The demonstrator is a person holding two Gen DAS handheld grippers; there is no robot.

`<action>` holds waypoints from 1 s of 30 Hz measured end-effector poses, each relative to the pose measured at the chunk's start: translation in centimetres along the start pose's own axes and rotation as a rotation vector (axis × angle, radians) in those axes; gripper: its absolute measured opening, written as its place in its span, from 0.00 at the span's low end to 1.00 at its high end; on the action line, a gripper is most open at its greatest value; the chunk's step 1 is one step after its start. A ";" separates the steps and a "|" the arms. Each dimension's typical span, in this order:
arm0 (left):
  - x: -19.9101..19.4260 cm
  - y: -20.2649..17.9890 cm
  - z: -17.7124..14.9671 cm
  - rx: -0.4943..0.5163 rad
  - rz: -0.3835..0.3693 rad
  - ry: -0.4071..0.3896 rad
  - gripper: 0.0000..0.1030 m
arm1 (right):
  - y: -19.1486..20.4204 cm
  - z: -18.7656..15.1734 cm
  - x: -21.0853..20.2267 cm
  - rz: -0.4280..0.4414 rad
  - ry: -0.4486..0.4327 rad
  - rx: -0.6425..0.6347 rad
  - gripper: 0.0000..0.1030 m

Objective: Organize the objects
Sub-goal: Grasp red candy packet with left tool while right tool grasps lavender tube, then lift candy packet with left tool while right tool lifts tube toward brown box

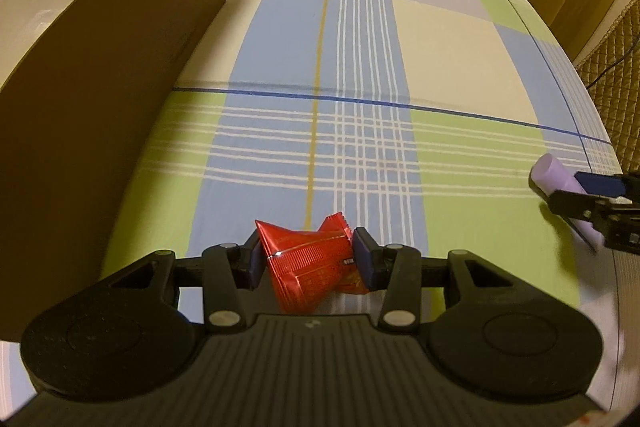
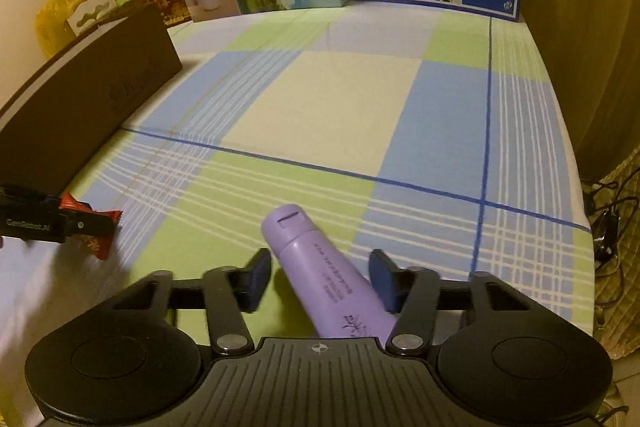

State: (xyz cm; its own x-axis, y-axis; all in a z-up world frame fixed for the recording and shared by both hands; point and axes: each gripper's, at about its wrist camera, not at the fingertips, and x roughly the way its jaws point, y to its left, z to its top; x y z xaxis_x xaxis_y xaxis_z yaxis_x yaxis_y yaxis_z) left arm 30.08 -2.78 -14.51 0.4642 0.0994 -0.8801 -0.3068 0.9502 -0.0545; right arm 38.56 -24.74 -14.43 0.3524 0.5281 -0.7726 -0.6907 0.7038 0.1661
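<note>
Left claw (image 1: 307,259) is pinching the red snack packet (image 1: 310,267), both pads pressed into the crinkled foil, low over the checked surface (image 1: 440,67) beside the tall brown box (image 1: 100,67). Over on the right, the right claw (image 2: 320,281) is spread around the purple tube (image 2: 320,267), cap pointing away. The tube looks to be lying on the cloth, though the left view is too blurred to be sure.
</note>
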 end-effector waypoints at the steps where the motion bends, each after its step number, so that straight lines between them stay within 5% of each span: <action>1: 0.0 0.0 -0.1 -0.001 0.000 0.000 0.39 | 0.2 -0.3 -0.1 -0.005 0.000 -0.008 0.37; 2: -0.1 0.1 -0.2 -0.002 0.000 0.002 0.38 | 0.5 -0.4 0.0 -0.009 0.003 -0.008 0.30; 20: -3.3 2.8 -5.1 -0.010 -0.044 0.004 0.39 | 11.1 -4.0 -0.9 0.094 0.078 -0.109 0.30; 30: -5.1 4.2 -7.8 -0.065 -0.064 -0.004 0.54 | 13.5 -4.7 -0.6 0.097 0.075 -0.143 0.30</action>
State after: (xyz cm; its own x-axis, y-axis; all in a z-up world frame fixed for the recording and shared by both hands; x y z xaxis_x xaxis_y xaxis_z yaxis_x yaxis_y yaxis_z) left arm 19.96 -1.57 -13.96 0.4878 0.0405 -0.8720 -0.3293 0.9337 -0.1408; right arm 26.06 -17.84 -14.63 0.2355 0.5491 -0.8019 -0.8037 0.5739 0.1570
